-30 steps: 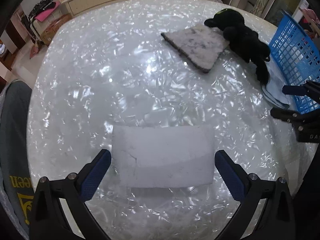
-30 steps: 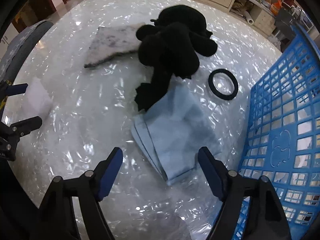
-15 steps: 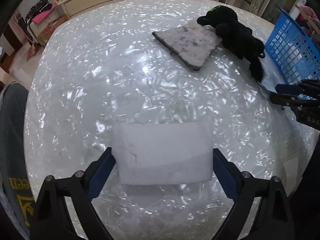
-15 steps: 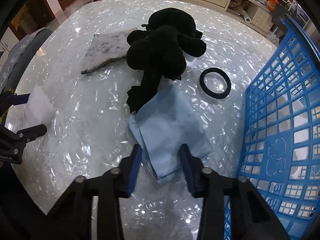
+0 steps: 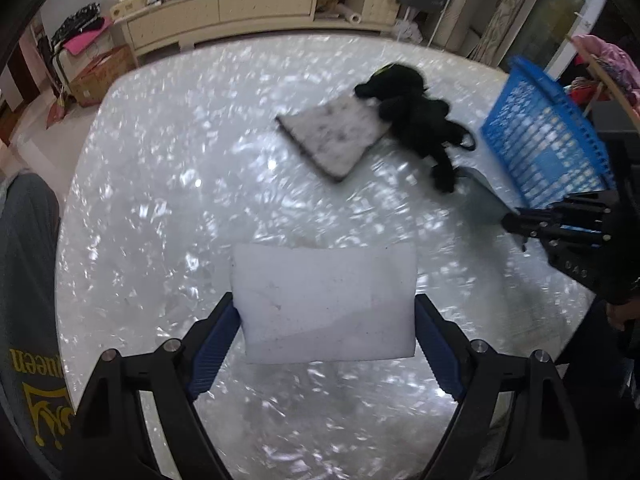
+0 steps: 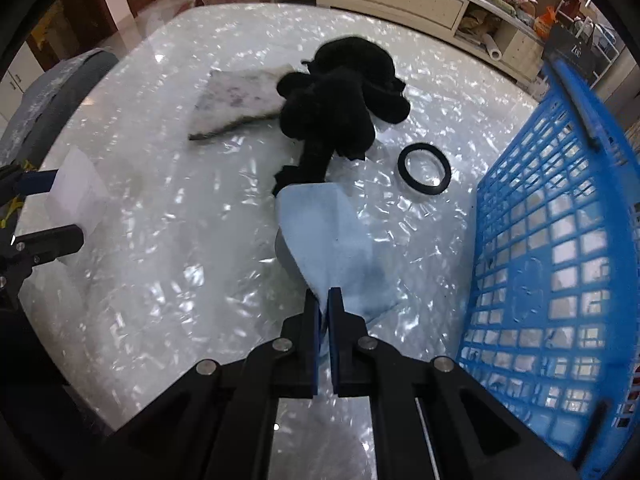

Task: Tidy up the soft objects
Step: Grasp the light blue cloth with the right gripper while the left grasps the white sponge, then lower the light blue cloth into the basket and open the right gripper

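My left gripper (image 5: 326, 334) is shut on a white foam block (image 5: 326, 300), one finger pressed against each end, and holds it over the table. The block also shows in the right wrist view (image 6: 78, 194). My right gripper (image 6: 324, 300) is shut on the near edge of a light blue cloth (image 6: 336, 236) and lifts it off the table. A black plush toy (image 6: 340, 100) lies beyond the cloth, partly on a grey-white pad (image 6: 236, 100). A blue plastic basket (image 6: 560, 240) stands at the right.
A black rubber ring (image 6: 424, 174) lies between the plush toy and the basket. The table (image 5: 180, 200) is round with a glossy pearly top. A grey chair back (image 6: 52, 92) stands at its left edge. Cabinets (image 5: 240, 12) line the far wall.
My left gripper closed onto the foam block and raised it. My right gripper closed on the blue cloth's edge and pulled it up, so the cloth now stands folded off the table.
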A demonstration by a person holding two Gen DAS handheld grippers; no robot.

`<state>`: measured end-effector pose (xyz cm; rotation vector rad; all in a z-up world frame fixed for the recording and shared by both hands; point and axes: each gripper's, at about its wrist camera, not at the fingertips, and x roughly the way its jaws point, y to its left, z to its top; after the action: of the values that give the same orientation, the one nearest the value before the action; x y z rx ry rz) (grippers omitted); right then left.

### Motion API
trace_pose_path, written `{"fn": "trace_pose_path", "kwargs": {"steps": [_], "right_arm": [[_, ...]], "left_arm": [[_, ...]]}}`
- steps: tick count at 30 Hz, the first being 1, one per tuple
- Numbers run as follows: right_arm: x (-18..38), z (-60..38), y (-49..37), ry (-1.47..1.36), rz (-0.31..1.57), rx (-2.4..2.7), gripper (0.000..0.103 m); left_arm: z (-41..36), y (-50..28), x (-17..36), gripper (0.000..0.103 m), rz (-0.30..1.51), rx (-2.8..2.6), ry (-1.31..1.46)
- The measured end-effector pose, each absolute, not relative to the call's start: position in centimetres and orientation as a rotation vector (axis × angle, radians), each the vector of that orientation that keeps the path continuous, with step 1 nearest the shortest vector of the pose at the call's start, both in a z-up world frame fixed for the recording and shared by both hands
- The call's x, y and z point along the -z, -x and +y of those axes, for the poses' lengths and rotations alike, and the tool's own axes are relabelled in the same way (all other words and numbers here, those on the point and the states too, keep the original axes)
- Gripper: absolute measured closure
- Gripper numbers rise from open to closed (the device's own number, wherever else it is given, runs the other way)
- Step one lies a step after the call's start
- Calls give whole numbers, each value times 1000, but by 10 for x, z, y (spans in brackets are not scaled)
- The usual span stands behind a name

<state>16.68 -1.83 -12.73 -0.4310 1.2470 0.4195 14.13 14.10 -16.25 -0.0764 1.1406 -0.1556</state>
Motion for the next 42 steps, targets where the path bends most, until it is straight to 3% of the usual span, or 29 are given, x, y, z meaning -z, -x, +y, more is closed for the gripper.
{"fn": "trace_pose_path", "kwargs": {"steps": [29,42], "right_arm": [[-27,-72,-110,287,952,-474,100],[-30,-149,-134,267,941,-294,100]], "left_arm": [[50,-116,37,19,929,291,24],[-1,-146,40,19,941,372,-16]]}}
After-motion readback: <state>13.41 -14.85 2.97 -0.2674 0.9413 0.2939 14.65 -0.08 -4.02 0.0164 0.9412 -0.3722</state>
